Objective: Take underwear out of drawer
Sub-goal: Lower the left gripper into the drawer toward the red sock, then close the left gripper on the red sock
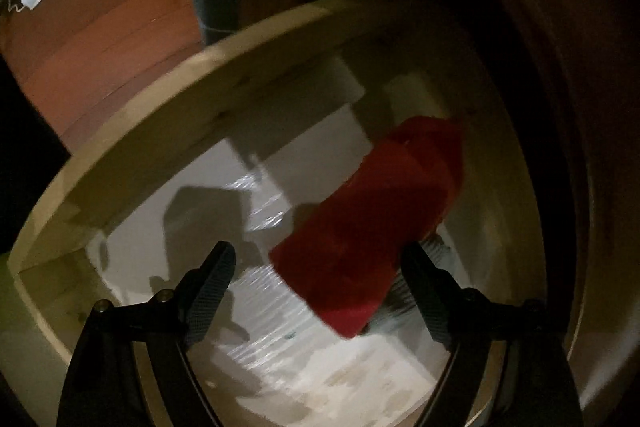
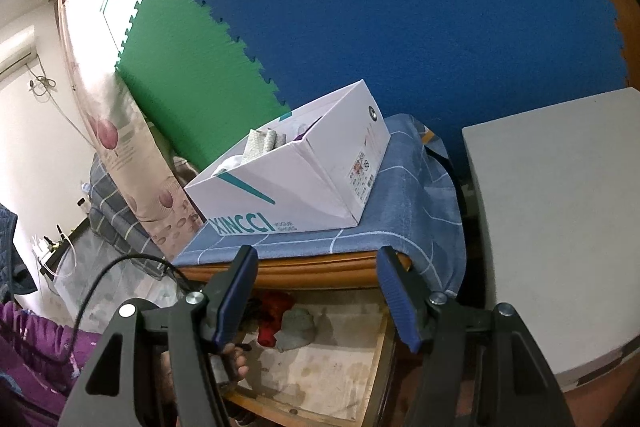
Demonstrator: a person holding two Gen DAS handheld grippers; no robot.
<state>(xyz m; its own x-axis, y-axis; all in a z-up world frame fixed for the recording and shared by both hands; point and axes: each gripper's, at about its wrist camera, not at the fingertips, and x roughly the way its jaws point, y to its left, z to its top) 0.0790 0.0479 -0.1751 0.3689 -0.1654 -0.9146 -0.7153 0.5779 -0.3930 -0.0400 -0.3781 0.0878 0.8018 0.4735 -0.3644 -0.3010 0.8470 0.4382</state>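
Left gripper spread wide inside the drawer, red underwear at one o'clock between the fingers. Better to drop onto the fold, pinch (motion blur here). Right gripper wide, empty.

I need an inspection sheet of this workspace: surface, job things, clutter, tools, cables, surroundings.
Surface: open wooden drawer, pale stained bottom.
Job's things: red underwear lies in the drawer; grey garment beside red cloth in the right wrist view.
Clutter: white shoe box on blue checked cloth atop the cabinet.
Tools: left tool open, just above the underwear, not gripping; right tool open, empty, in front of the cabinet.
Cables: black cable at left.
Surroundings: blue and green foam mats, flowered curtain, grey tabletop.
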